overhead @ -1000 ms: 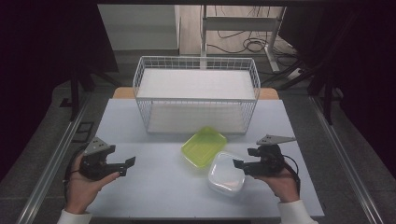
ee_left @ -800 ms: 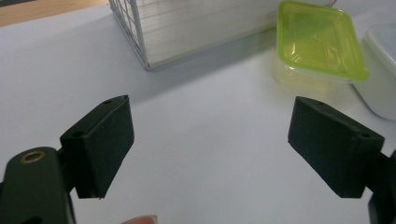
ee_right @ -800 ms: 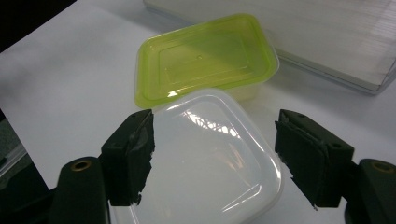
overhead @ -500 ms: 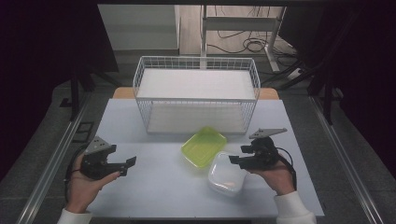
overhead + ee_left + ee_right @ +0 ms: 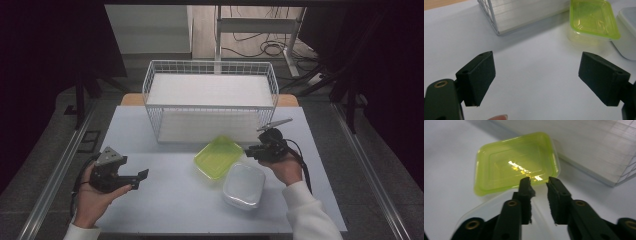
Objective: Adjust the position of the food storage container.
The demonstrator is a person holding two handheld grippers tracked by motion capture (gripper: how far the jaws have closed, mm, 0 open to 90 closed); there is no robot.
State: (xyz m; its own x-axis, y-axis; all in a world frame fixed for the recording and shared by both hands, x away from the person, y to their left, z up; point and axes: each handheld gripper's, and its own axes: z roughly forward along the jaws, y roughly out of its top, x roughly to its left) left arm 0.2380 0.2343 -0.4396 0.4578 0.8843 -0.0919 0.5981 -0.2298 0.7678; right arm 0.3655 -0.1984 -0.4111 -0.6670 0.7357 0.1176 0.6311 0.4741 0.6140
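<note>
Right gripper (image 5: 538,181) at the green box's (image 5: 515,168) near rim, jaws just closing, narrow gap, nothing pinched yet; apparently lining up a grip. Box beside basket (image 5: 210,92). Left gripper (image 5: 536,75) spread, waiting.

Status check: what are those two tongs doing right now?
Left tongs wide open, idle. Right tongs just narrowed, nothing between them, aimed at green container. White container beside it; path clear.

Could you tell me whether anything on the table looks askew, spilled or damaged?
Nothing stands out. The green box and the white box sit lidded and flat, corner to corner, turned at an angle to the table edge. The basket stands upright. No spill or damage shows.
</note>
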